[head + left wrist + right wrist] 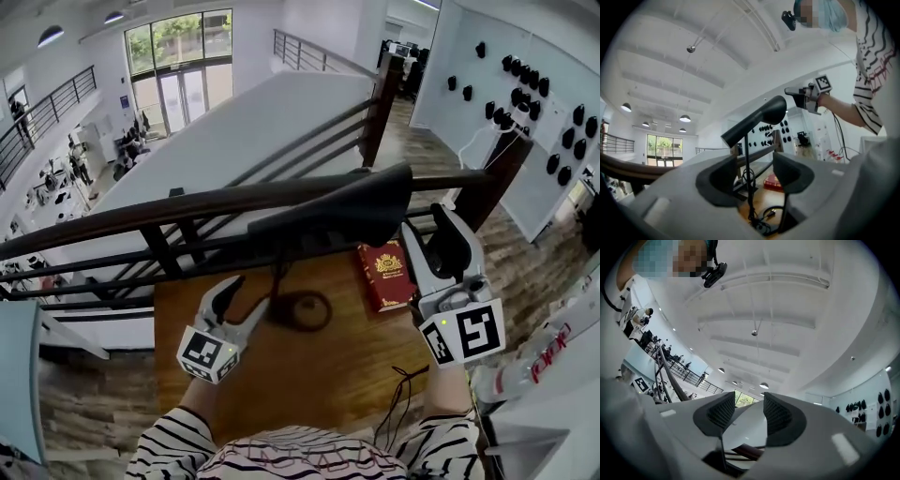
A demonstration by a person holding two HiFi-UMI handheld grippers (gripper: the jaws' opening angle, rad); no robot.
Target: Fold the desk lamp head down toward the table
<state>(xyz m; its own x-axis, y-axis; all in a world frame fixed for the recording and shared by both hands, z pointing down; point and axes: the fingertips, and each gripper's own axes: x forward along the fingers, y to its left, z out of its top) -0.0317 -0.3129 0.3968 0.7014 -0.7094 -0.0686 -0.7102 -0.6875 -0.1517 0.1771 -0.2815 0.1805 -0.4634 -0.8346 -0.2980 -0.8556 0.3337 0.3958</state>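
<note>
Lamp head (347,211) stands high over the table (309,375), its long axis lying left to right.
The right gripper (427,234), jaws apart and empty, is just beside the head's right end, so it is nearer. The left gripper (239,302), also open, sits lower, facing the thin stem (747,178).

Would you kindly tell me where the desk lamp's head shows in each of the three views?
Head view: lamp head lies across the centre, dark and long.
Left gripper view: above centre, slanting up to the right.
Right gripper view: not in it.
Shared landmark: the tall window.
</note>
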